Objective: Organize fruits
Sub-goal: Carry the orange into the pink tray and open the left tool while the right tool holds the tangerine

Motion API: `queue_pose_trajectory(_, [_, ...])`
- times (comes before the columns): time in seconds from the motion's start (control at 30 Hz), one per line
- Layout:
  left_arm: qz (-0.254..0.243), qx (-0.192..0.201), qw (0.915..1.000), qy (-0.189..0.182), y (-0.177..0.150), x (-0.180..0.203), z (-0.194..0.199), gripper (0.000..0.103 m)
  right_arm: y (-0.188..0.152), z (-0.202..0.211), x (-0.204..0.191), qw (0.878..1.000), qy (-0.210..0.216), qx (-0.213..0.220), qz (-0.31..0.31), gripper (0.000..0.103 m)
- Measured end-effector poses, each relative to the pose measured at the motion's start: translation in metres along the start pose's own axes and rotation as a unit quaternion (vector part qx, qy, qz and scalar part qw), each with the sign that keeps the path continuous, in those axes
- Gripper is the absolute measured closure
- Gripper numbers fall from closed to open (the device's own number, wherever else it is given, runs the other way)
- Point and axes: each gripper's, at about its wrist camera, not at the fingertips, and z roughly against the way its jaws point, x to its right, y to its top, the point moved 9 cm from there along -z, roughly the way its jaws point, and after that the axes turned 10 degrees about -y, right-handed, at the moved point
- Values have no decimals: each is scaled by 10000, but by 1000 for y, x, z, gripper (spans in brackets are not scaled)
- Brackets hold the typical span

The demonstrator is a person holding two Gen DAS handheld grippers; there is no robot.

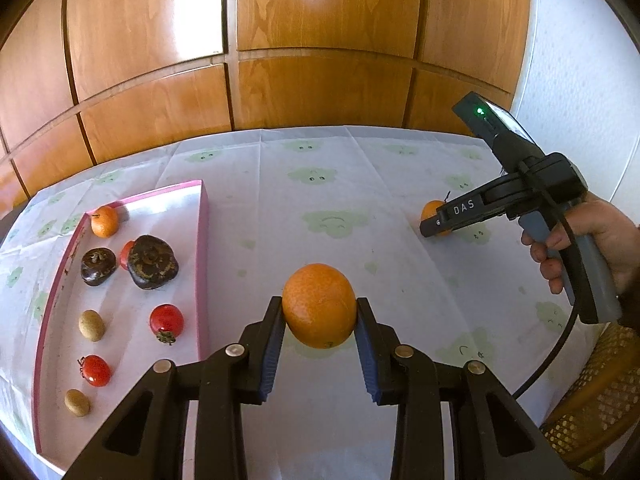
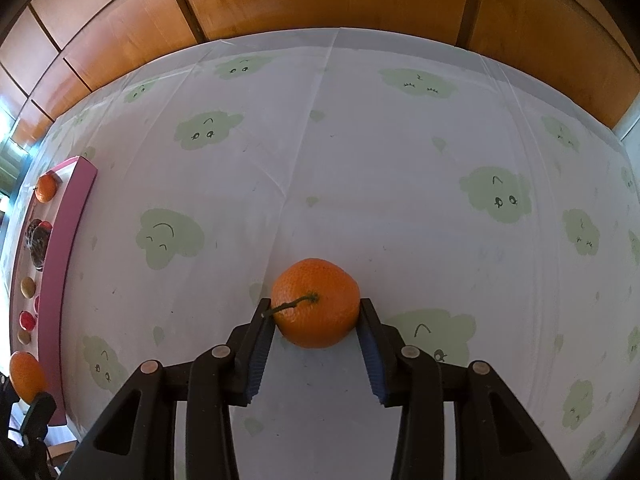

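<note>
Fruits are partly sorted: the pink tray point(image 1: 202, 264) at the left of the surface point(image 1: 320, 184) carries a small orange point(image 1: 104, 221), two dark fruits point(image 1: 153, 262), kiwis point(image 1: 91, 325) and tomatoes point(image 1: 166, 319) in loose rows. My left tongs point(image 1: 320, 312) are closed on a large orange point(image 1: 319, 305), gripped at its widest girth by both blue pads, and it appears clear of the cloth, just right of the tray. My right tongs point(image 2: 316, 312), well apart to the right, straddle a mandarin point(image 2: 316, 308) that sits on the cloth with its stem point(image 2: 290, 305) up and lying across toward the left jaw. The left pad looks to touch the rind; at the right pad I cannot tell whether it touches or a sliver of gap remains, so I judge this grip as closing in but not proven. Handling assessment: both citrus are round, firm-skinned and moderately heavy for their size, with a waxy peel liable to roll or slip if taken off-centre. Hold should be across the equator, pads level, pressure modest to avoid bruising. The mandarin is likely softer, and its stem may snag. The tomatoes already placed are the fragile items; set the orange down beside them, not on them.
</note>
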Motion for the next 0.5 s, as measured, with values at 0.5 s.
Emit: queue_pose_trajectory(0.5, [660, 197, 9974, 217, 7, -56, 30, 68, 2, 13, -6, 9988, -182, 348, 292, 63])
